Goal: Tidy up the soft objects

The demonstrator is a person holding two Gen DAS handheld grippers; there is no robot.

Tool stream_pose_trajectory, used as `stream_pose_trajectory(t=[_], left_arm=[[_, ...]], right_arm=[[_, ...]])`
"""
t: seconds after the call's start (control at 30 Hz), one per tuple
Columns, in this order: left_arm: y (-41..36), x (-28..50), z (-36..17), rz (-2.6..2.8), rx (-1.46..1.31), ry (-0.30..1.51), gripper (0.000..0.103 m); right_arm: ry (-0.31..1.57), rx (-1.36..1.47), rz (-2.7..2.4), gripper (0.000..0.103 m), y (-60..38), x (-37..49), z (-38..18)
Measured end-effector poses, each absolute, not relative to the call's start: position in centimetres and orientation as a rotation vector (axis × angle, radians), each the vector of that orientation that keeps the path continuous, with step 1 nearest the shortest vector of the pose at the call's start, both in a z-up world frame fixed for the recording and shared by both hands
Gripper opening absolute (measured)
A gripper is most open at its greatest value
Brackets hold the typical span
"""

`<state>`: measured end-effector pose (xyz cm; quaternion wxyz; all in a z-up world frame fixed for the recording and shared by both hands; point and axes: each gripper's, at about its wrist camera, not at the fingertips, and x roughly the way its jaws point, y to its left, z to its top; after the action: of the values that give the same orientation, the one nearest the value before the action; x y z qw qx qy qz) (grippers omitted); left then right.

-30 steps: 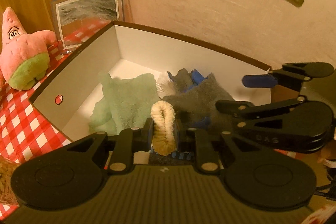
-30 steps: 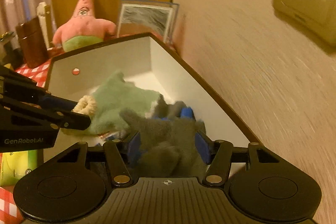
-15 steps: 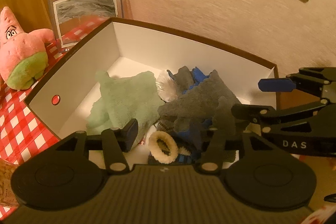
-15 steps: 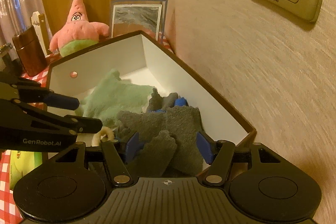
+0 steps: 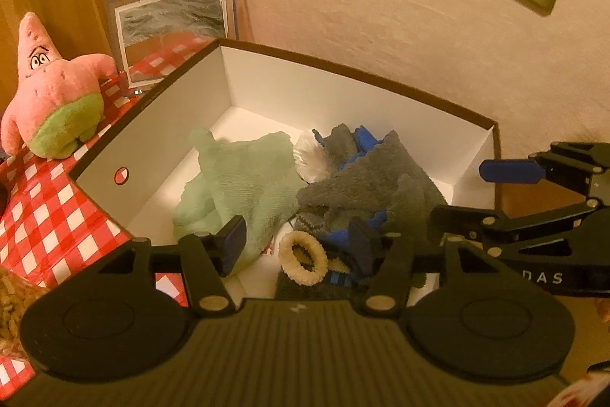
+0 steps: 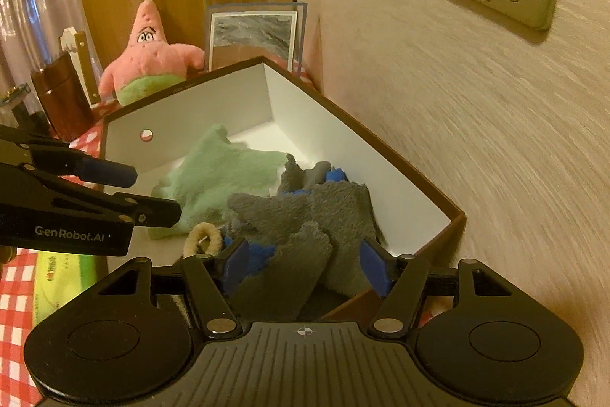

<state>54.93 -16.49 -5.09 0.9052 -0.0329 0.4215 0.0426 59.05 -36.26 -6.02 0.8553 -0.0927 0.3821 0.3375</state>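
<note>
We are inspecting left to right. One pink plush star (image 5: 49, 90) is sitting on the checked counter (image 5: 42, 216), outside the box (image 5: 160, 124). Inside the box we are counting one green cloth (image 5: 244, 178), one cream-cuffed sock (image 5: 303, 258) and one grey towel (image 5: 366, 185) – other grey and blue pieces beneath it we cannot separate. The left tool (image 5: 297, 243) has just been opening; its jaws are standing spread and the sock is lying loose between them, cuff toward us. The right tool (image 6: 305, 266) has just been opening too – jaws spread either side of the towel's near edge, not pressing it. We are judging the plush star the remaining item, lying far left of both tools, nearer the left one.
</note>
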Motion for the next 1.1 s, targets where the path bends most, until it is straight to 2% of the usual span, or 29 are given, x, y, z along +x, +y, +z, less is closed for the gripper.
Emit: stream_pose_trajectory(t=[0.07,0.2,0.43,0.73,1.1], left_arm=[[-16.6,54.2,-4.6,0.085,-0.074,0.859,0.063],[-16.7,52.2,-3.4,0.081,-0.078,0.828,0.065],[-16.4,47.6,-1.6,0.131,-0.074,0.767,0.079],[-15.4,40.5,-0.1,0.171,-0.091,0.717,0.082],[-12.1,31.2,0.7,0.143,-0.111,0.748,0.082]], right_arm=[[0.799,-0.182,0.710,0.065,-36.6,58.6,-5.7],[0.792,-0.157,0.704,0.065,-37.2,57.3,-5.1],[0.772,-0.119,0.688,0.065,-38.2,54.3,-3.9],[0.686,-0.084,0.649,0.066,-38.6,47.7,-1.9],[0.733,-0.013,0.628,0.066,-36.1,39.1,-0.5]])
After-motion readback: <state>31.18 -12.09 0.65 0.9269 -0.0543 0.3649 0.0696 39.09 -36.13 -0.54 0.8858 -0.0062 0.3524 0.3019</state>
